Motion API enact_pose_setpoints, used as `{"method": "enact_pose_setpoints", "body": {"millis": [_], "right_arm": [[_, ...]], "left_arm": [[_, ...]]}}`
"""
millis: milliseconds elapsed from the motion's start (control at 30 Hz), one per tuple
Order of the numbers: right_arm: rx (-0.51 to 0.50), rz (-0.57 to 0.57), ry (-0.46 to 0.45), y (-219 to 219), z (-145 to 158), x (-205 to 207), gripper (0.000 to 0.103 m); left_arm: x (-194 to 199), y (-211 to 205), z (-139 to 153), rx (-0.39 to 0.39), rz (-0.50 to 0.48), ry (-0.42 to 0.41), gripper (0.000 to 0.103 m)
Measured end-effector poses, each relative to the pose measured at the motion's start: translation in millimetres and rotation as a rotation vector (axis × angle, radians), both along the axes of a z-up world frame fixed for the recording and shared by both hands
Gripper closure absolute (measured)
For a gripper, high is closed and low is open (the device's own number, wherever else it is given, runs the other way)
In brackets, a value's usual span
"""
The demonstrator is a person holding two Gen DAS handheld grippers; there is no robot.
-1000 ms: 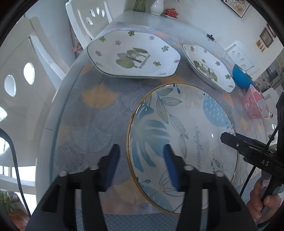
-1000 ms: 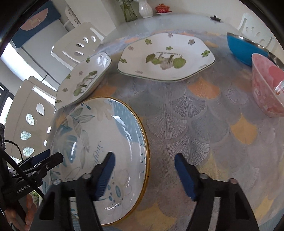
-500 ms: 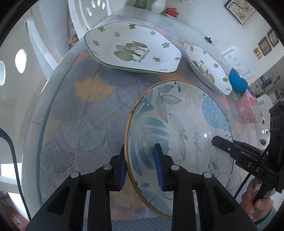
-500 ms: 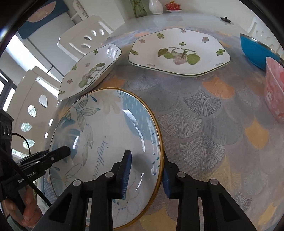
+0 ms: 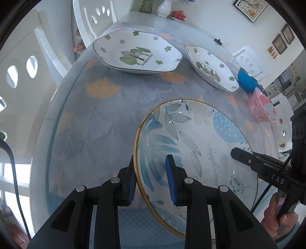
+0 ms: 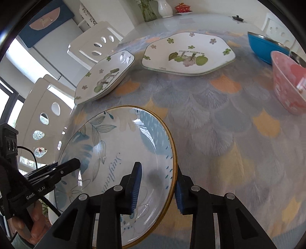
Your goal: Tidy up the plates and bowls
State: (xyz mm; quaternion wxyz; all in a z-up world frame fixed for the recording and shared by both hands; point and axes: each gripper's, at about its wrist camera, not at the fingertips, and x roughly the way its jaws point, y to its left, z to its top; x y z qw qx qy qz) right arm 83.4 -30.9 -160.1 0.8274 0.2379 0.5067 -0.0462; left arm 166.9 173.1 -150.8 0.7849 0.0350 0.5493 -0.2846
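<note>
A large round plate with blue leaves and a gold rim (image 5: pixel 191 141) (image 6: pixel 122 151) is held off the table between both grippers. My left gripper (image 5: pixel 152 178) is shut on its left rim, one pad above and one below. My right gripper (image 6: pixel 157 187) is shut on its right rim; it also shows in the left wrist view (image 5: pixel 248 159). Two white hexagonal flower plates, a larger one (image 5: pixel 137 53) (image 6: pixel 189 53) and a smaller one (image 5: pixel 210 69) (image 6: pixel 105 76), lie further back. A blue bowl (image 6: pixel 265 47) and a pink bowl (image 6: pixel 288 82) stand at the right.
The table (image 6: pixel 210 124) has a fan-patterned cloth under glass. White chairs (image 5: pixel 23 72) stand along the left edge. A white vase (image 6: pixel 164 8) and a small red pot (image 6: pixel 183 7) stand at the far end.
Both grippers closed from open onto opposite rims of the round plate. The plate has since risen off the table and tilted a little.
</note>
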Motion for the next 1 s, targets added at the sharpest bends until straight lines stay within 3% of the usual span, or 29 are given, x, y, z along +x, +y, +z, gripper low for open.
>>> {"method": "enact_pose_setpoints", "body": {"millis": [300, 667, 1000], "right_arm": [[0.006, 0.021, 0.052, 24, -6, -41, 0.073], [-0.005, -0.009, 0.061, 22, -10, -43, 0.073], [-0.08, -0.016, 0.05, 4, 17, -36, 0.072]], "left_arm": [[-24, 11, -1, 0.031, -0.029, -0.011, 0.078], [-26, 7, -13, 0.059, -0.043, -0.027, 0.078], [-13, 15, 13, 0.058, -0.034, -0.087, 0.077]]}}
